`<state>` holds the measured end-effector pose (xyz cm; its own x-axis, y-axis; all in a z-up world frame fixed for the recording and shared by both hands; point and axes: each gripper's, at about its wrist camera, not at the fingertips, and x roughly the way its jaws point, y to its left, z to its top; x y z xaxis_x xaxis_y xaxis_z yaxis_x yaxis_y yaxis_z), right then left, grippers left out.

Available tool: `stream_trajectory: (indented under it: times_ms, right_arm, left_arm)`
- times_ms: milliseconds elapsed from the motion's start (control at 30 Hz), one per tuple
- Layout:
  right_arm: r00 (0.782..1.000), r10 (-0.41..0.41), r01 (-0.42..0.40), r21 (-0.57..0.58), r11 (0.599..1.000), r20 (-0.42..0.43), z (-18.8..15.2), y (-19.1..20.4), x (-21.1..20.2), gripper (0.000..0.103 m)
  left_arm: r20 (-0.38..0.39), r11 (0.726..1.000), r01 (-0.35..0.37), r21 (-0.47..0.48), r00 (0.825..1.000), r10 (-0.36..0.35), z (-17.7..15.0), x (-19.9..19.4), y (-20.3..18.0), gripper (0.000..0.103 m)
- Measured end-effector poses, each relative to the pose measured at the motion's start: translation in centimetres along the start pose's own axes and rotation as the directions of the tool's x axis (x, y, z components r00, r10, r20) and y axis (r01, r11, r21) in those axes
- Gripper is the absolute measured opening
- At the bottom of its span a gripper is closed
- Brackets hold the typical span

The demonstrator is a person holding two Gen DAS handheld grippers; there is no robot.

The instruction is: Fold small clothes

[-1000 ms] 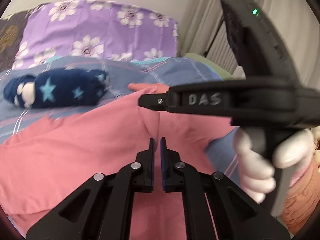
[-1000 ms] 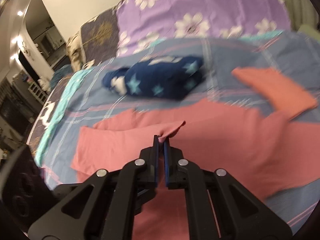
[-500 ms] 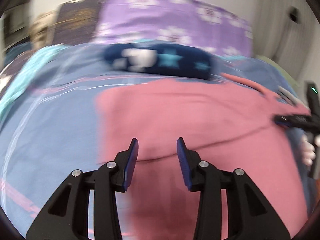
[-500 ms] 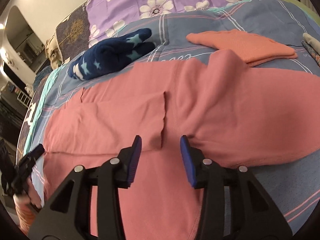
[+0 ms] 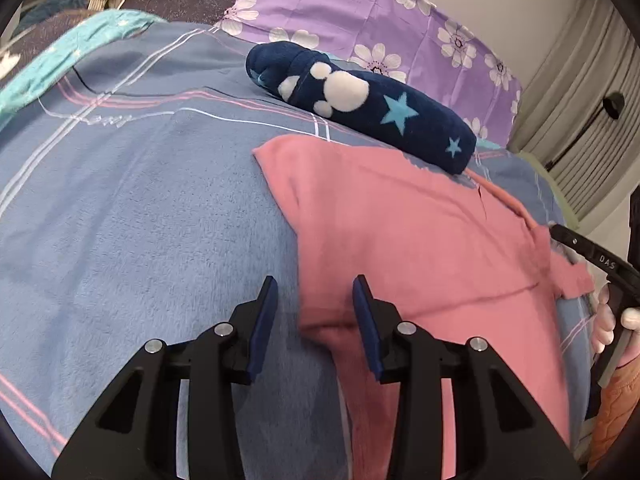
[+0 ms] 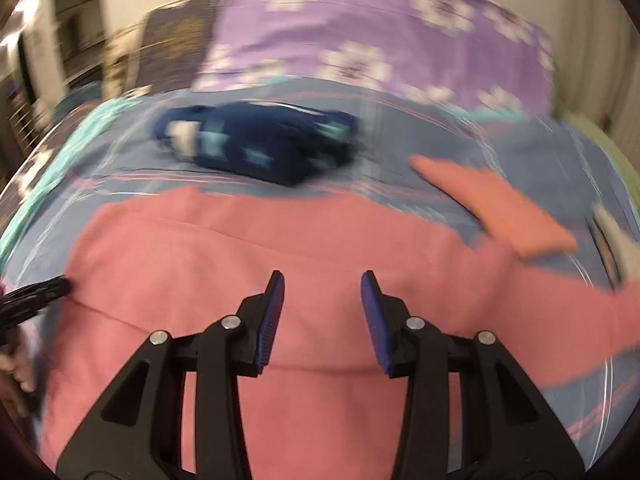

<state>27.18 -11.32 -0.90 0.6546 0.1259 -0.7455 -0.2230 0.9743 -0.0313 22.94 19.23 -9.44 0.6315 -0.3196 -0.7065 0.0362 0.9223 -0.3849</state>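
Note:
A pink garment [image 5: 420,240] lies spread on the blue blanket [image 5: 140,220]; it also shows in the blurred right wrist view [image 6: 260,248]. My left gripper [image 5: 314,300] is open, low over the garment's left edge, with a fold of pink cloth between its fingers. My right gripper [image 6: 322,296] is open and empty above the middle of the garment. The right gripper also shows at the right edge of the left wrist view [image 5: 588,256].
A rolled navy garment with stars [image 5: 360,104] lies behind the pink one. A folded orange garment [image 6: 492,204] lies at the right. A purple flowered pillow [image 5: 380,28] stands at the back. Curtains [image 5: 580,120] hang at the right.
Both grippers have opened and let go of the pink cloth, which now lies flat. The left gripper has swung to the garment's left edge. The right gripper is moving, its view blurred.

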Motion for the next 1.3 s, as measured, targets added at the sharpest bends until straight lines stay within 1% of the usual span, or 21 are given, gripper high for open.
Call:
stream_trajectory:
  times_ms: [33,67,133,233,333,400,467,533,567,600,633,667,700,767,833,900,967,1067,1133,1200,1300]
  right_arm:
    - [0.999,0.041,-0.042,-0.041,0.998,-0.015,1.2,2.3,0.6,0.041]
    - [0.996,0.079,-0.082,-0.073,0.994,-0.033,2.1,4.2,1.3,0.041]
    - [0.987,0.139,-0.148,-0.137,0.979,-0.076,4.0,8.4,3.1,0.041]
    - [0.975,0.176,-0.2,-0.202,0.959,-0.133,6.4,14.0,5.6,0.041]
    - [0.96,0.206,-0.252,-0.259,0.933,-0.193,8.3,19.7,8.1,0.041]
    - [0.951,0.196,-0.265,-0.306,0.914,-0.238,8.9,22.4,9.6,0.041]
    - [0.953,0.139,-0.24,-0.389,0.889,-0.27,9.0,25.6,11.5,0.044]
    - [0.945,0.071,-0.222,-0.466,0.857,-0.319,8.4,28.1,13.4,0.049]
    - [0.939,0.04,-0.215,-0.491,0.844,-0.341,7.9,28.8,14.3,0.046]
    - [0.937,0.017,-0.206,-0.51,0.835,-0.349,7.4,29.2,15.0,0.01]
    - [0.936,0.011,-0.204,-0.513,0.834,-0.353,7.3,29.6,15.8,0.005]
    - [0.943,0.039,-0.205,-0.485,0.85,-0.33,7.6,29.5,16.0,0.002]
    - [0.952,0.101,-0.221,-0.417,0.882,-0.29,8.5,29.0,16.1,0.001]
    - [0.943,0.222,-0.29,-0.281,0.915,-0.248,9.6,27.5,16.3,0.001]
    - [0.941,0.262,-0.306,-0.21,0.929,-0.212,9.9,26.3,16.7,0.001]
    - [0.951,0.225,-0.265,-0.188,0.946,-0.212,9.8,24.7,16.6,0.015]
    - [0.959,0.224,-0.248,-0.137,0.959,-0.172,9.7,21.6,14.6,0.022]
    - [0.962,0.252,-0.259,-0.061,0.964,-0.106,8.2,15.5,10.2,0.023]
    - [0.966,0.244,-0.248,-0.026,0.969,-0.089,5.7,10.5,7.3,0.023]
    - [0.971,0.22,-0.219,0.015,0.976,-0.091,2.8,6.1,5.4,0.023]
    - [0.977,0.161,-0.145,0.118,0.982,-0.143,-2.3,-0.8,4.0,0.023]
  left_arm:
    - [0.007,1.0,0.019,-0.009,1.0,-0.019,-0.3,0.1,0.1,0.033]
    - [0.014,0.999,0.042,-0.011,0.999,-0.041,-0.6,0.1,0.2,0.024]
    - [0.015,0.995,0.092,-0.027,0.996,-0.091,-1.2,0.2,0.3,0.013]
    - [0.026,0.993,0.112,-0.043,0.994,-0.111,-1.5,0.1,0.5,0.012]
    - [0.026,0.997,0.079,-0.014,0.997,-0.079,-1.6,0.4,-0.1,0.012]
    - [0.028,0.999,0.053,0.01,0.998,-0.053,-1.6,0.3,-0.6,0.012]
    - [0.026,0.999,0.044,0.017,0.999,-0.044,-1.6,0.3,-0.6,0.012]
    - [0.029,0.999,0.049,0.014,0.998,-0.05,-1.6,0.3,-0.5,0.012]
    - [0.03,0.999,0.051,0.013,0.998,-0.051,-1.6,0.3,-0.5,0.012]
    - [0.037,0.999,0.05,0.015,0.998,-0.051,-1.6,0.2,-0.5,0.011]
    - [0.043,0.999,0.05,0.02,0.998,-0.05,-1.6,0.1,-0.6,0.01]
    - [0.055,0.999,0.039,0.027,0.998,-0.04,-1.7,-0.2,-0.7,0.009]
    - [0.064,0.999,0.027,0.03,0.998,-0.029,-1.8,-0.4,-0.7,0.009]
    - [0.075,0.998,-0.048,0.027,0.996,0.046,-1.9,-0.6,-0.8,0.009]
    - [0.067,0.997,-0.07,0.024,0.995,0.068,-1.9,-0.6,-0.7,0.009]
    - [0.064,0.997,-0.075,0.026,0.995,0.073,-2.0,-0.6,-0.7,0.01]
    - [0.062,0.996,-0.08,0.031,0.995,0.078,-2.0,-0.6,-0.7,0.012]
    - [0.054,0.998,-0.061,0.012,0.997,0.06,-2.0,-0.6,-0.2,0.014]
    - [0.05,0.999,-0.052,0.006,0.997,0.052,-2.0,-0.6,-0.1,0.014]
    - [0.049,0.998,-0.055,0.01,0.997,0.055,-2.0,-0.5,-0.1,0.014]
    - [0.047,0.998,-0.065,0.022,0.997,0.064,-2.0,-0.5,-0.4,0.014]
